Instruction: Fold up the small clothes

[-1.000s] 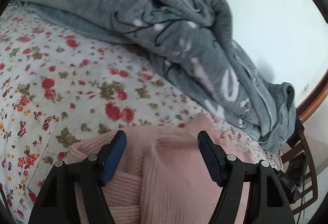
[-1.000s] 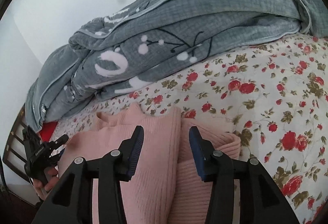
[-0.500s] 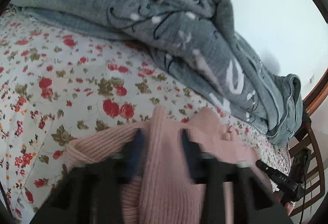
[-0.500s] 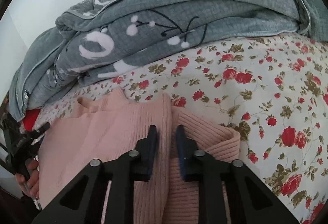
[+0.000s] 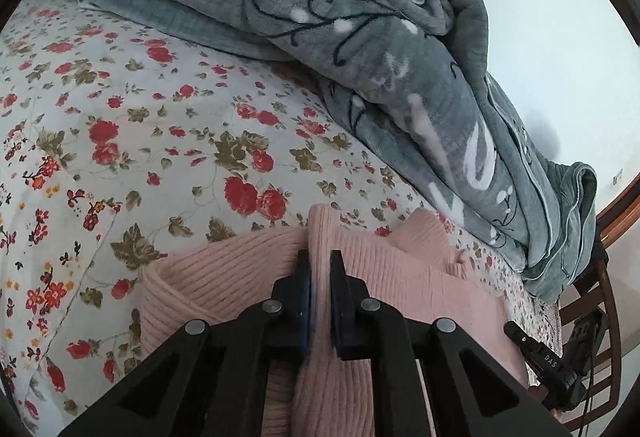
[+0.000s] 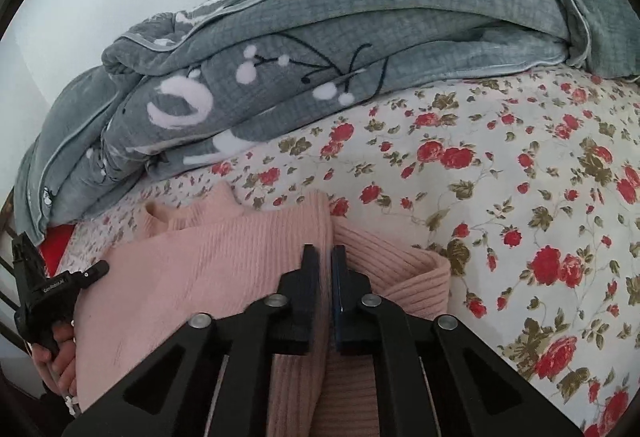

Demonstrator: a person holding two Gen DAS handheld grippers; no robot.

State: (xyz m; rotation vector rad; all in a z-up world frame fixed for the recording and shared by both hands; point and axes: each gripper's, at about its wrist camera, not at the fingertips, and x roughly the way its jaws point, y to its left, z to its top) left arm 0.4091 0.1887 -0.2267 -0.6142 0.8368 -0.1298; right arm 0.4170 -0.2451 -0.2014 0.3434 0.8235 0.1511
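Both clamped on pink sweater (image 5: 400,277) folds: left gripper (image 5: 319,269), right gripper (image 6: 324,261); far handle lettering perhaps "DAS".

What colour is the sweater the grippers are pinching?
Pale pink ribbed knit: the sweater shows best in the right wrist view.

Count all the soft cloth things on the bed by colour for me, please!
Pink: 1, the pink sweater
Grey: 1, the grey blanket
White with red flowers: 1, the flowered bedsheet
Total: 3
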